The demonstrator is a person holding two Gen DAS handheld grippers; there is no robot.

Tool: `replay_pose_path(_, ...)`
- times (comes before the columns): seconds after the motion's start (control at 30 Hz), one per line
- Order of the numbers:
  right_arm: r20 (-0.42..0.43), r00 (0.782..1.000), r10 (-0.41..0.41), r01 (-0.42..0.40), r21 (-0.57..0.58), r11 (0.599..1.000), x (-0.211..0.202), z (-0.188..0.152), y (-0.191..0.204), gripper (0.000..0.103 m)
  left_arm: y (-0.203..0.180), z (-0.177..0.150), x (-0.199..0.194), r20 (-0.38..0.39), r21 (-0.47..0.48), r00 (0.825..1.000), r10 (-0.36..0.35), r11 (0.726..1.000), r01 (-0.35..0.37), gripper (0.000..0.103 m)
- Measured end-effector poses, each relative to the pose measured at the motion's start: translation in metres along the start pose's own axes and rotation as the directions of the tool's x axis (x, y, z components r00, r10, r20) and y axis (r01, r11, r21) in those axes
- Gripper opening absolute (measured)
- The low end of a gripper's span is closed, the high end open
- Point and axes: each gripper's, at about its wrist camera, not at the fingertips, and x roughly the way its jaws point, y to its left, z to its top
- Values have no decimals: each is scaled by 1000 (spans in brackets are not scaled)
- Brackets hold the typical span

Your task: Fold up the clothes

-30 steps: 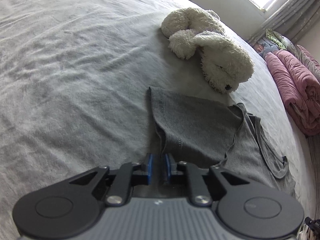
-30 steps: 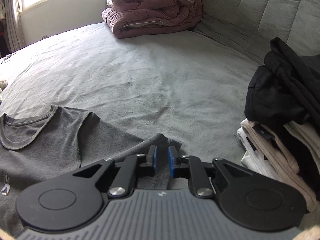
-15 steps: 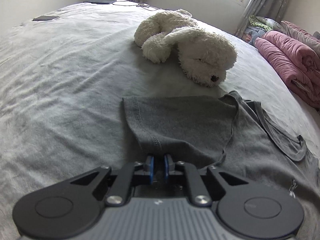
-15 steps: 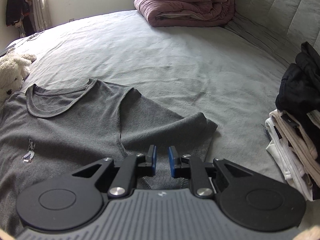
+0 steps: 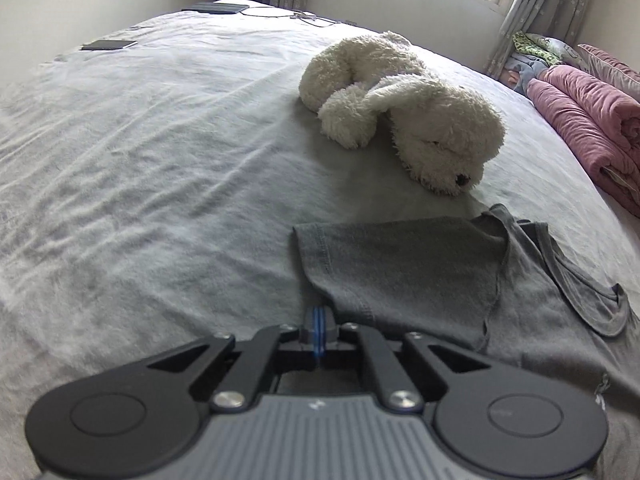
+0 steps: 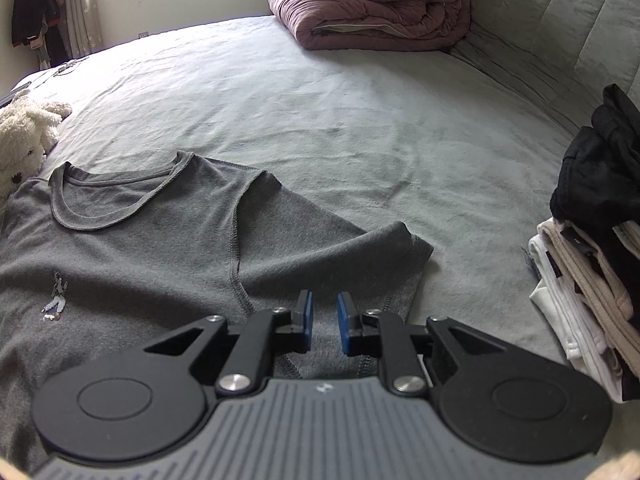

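My left gripper (image 5: 319, 330) has its blue pads pressed together at the near edge of the gray T-shirt (image 5: 404, 276)'s sleeve; whether any cloth is caught between them I cannot tell, since the pads meet right beside the sleeve's lower hem. My right gripper (image 6: 323, 322) stands with its jaws parted, a clear gap between the blue pads, poised over the other sleeve of the same shirt (image 6: 132, 256) with nothing held. The shirt lies flat and face up on the gray bedspread (image 6: 340, 112), its neckline ahead and to the left of the right gripper, a small embroidered figure (image 6: 56, 298) on the chest farther left. Ahead of the left gripper, beyond the sleeve, lies a white plush dog (image 5: 404, 112), its muzzle near the shirt's shoulder. Far ahead of the right gripper sits a folded pink quilt (image 6: 372, 4); to its right stands a stack of folded clothes (image 6: 592, 272), pale garments below and black ones on top. Far ahead and left of the left gripper a dark flat device (image 5: 108, 44) rests on the bedspread.
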Motion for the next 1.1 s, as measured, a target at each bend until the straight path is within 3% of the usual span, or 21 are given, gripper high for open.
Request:
replay_pose_path(0.13, 12, 1000, 3, -3, -12, 1000, -5, 1, 0, 19, -7, -12, -11, -37, 15, 998, -45, 999, 46, 12)
replay_pose_path(0.23, 22, 1000, 4, -3, -23, 1000, -10, -1, 3, 26, -4, -18, -15, -56, -14, 995, -79, 997, 78, 20)
replay_pose_path(0.43, 49, 999, 24, -21, -56, 998, -23, -5, 13, 28, 3, -32, -22, -87, -63, 983, -164, 985, 159, 38)
replay_pose_path(0.63, 77, 996, 44, -36, -101, 994, -36, -12, 23, 31, 12, -48, -38, -89, -53, 976, -201, 979, 197, 39)
replay_pose_path(0.9, 91, 994, 67, -52, -159, 986, -55, -33, 38, 33, 20, -82, -69, -141, -46, 943, -301, 954, 297, 39)
replay_pose_path(1.1, 108, 990, 93, -72, -179, 981, -78, -52, 49, 37, 15, -110, -89, -196, -15, 929, -313, 949, 316, 39)
